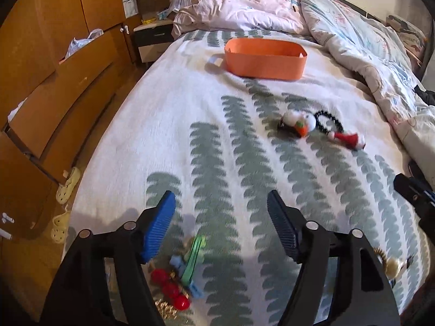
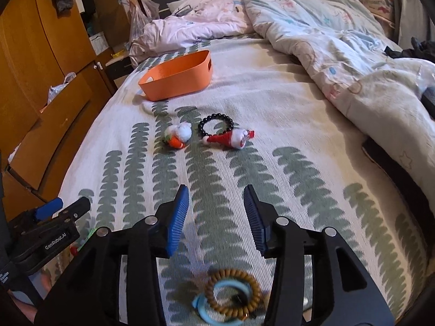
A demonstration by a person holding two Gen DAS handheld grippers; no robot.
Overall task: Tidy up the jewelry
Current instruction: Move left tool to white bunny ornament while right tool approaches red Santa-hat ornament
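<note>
Jewelry and hair pieces lie scattered over the bedspread [image 2: 272, 108] in front of you, in three loose groups. Farthest out, near the middle of the bed, sit three things: one black bead bracelet [image 2: 216, 125], a ring of round glossy beads; one small plush Santa-hat ornament [image 2: 231, 138], red and white and cone-shaped, touching the bracelet; and one fuzzy white-and-orange ornament [image 2: 177, 136] just beside them. Under your right gripper [image 2: 216, 212] lie two hair ties, one brown spiral coil tie [image 2: 232, 293] and one smooth light-blue ring [image 2: 209, 307], overlapping each other. Under your left gripper [image 1: 221, 217] is a blurred cluster: one green hair clip [image 1: 193, 260], long and flat, a string of three round red beads [image 1: 170, 289], a light-blue piece [image 1: 178, 262] and something gold and glittery [image 1: 165, 311] that you cannot make out clearly.

Both of your grippers have their ribbed blue pads [image 2: 178, 217] apart with nothing between them, the left one wider than the right. Neither touches any item.

One orange plastic bin [image 2: 176, 78], oblong with rounded corners and a handle slot in its end wall, stands well beyond the ornaments toward the head of the bed. The bedspread is a ribbed white knit with rows of green leaf shapes. Past the bin lies a crumpled quilt [image 2: 339, 40] in a pale print. Along the left runs a wooden wardrobe [image 2: 40, 81] with curved fronts.
</note>
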